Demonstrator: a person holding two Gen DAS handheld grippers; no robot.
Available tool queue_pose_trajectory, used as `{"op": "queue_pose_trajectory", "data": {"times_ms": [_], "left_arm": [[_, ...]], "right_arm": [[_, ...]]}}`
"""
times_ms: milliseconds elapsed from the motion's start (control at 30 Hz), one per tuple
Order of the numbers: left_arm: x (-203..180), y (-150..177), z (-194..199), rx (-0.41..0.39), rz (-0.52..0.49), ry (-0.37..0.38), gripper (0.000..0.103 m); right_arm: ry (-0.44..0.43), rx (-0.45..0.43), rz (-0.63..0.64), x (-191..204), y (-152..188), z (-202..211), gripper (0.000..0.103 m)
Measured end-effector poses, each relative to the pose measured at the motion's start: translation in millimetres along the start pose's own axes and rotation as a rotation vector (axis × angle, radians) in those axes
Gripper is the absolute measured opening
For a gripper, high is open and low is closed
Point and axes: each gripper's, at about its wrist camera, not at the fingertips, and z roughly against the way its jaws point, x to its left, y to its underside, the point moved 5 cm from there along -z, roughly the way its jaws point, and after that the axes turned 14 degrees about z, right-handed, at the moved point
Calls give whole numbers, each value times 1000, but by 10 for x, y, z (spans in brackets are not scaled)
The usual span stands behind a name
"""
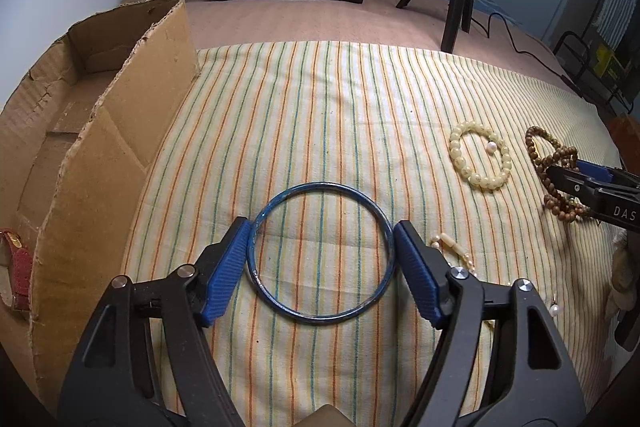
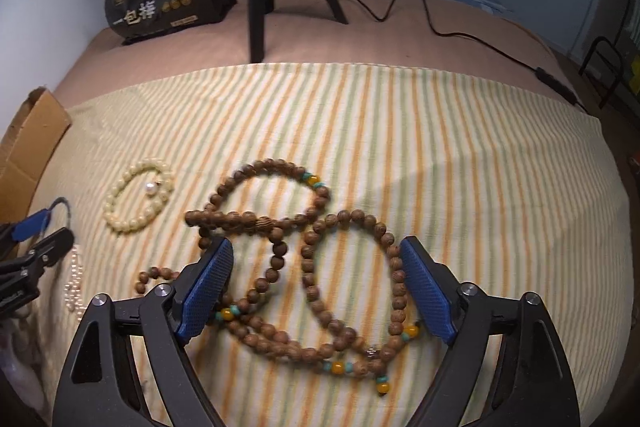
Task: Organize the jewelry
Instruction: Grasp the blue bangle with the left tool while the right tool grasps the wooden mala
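On the striped cloth (image 1: pixel 320 99) spread over the bed, the left hand-held gripper (image 1: pixel 320 255) straddles the blue bangle (image 1: pixel 320 321), which lies flat; its blue pads (image 1: pixel 226 267) sit right against the ring's two outer sides, though whether they press it I cannot tell. Left of the bangle stands a cardboard box (image 1: pixel 100 147) with a red watch strap (image 1: pixel 18 275) inside. Right of the bangle lie a pale cream bead bracelet (image 1: pixel 478 183) with a pearl (image 1: pixel 491 146) inside its loop, and a small pearl strand (image 1: pixel 448 245). Farther right of the bangle, the right hand-held gripper (image 2: pixel 316 287) stands wide open over the tangled wooden bead string (image 2: pixel 308 267), its pads either side of the loops, not squeezing them.
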Motion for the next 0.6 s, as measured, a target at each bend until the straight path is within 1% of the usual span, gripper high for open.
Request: {"op": "queue_pose_trajectory", "data": {"times_ms": [33, 133, 233, 333, 367, 433, 600], "left_arm": [[1, 0, 0, 0, 0, 1, 74], [3, 1, -1, -3, -1, 3, 74], [2, 4, 1, -3, -2, 3, 74], [5, 8, 6, -3, -5, 5, 74], [6, 6, 8, -3, -6, 5, 74], [1, 3, 7, -2, -6, 2, 74], [-4, 6, 10, -2, -8, -1, 74]], "right_arm": [[-10, -6, 0, 16, -6, 7, 76], [-74, -29, -10, 52, 0, 53, 75], [-179, -39, -31, 70, 35, 100, 76], [-262, -48, -47, 73, 63, 149, 75], [-277, -45, -45, 84, 69, 159, 75], [-292, -35, -12, 120, 95, 172, 76], [-236, -8, 144, 322, 148, 172, 81]]}}
